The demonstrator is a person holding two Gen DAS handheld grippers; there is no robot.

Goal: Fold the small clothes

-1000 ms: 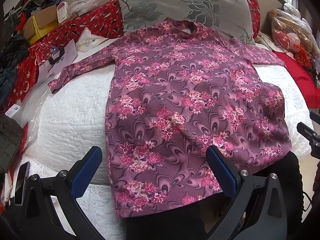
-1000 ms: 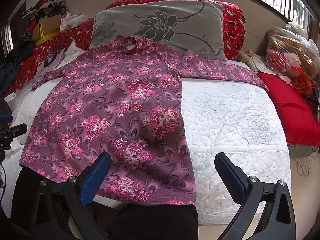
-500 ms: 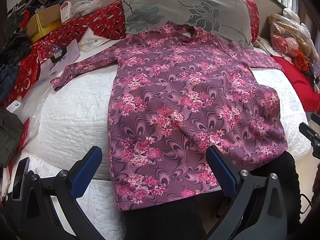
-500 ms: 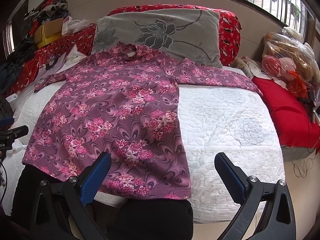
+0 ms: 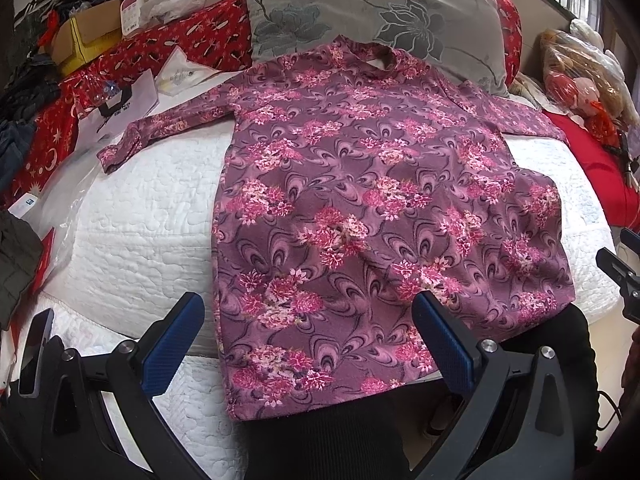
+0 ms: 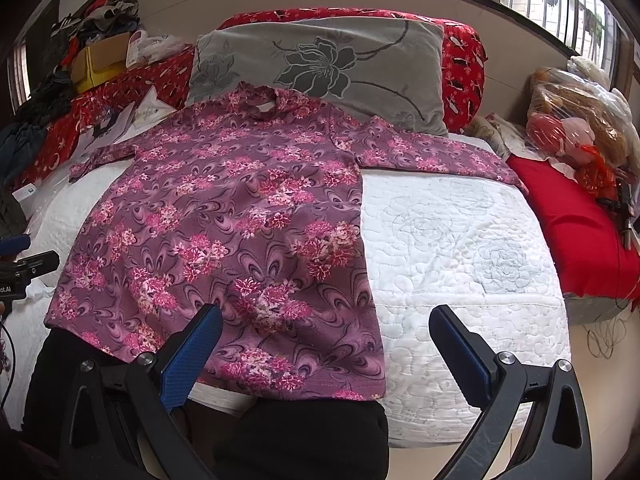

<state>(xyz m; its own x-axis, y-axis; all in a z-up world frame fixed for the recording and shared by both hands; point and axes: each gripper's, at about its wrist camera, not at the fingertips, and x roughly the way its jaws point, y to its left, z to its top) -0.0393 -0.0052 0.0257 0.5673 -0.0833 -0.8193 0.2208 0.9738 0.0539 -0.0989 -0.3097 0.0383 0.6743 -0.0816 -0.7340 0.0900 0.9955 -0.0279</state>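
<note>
Quilted white bedspread (image 6: pixel 460 240) carries a flat floral knit top (image 5: pixel 360 220); each hand-held gripper gapes wide, empty.

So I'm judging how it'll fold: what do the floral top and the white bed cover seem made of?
Floral top: looks like soft, matte knit fabric; it lies limp and drapes over the bed's edge. White bed cover: seemingly padded quilted cloth, stitched with raised rose outlines. Exact fibres can't be told.
</note>
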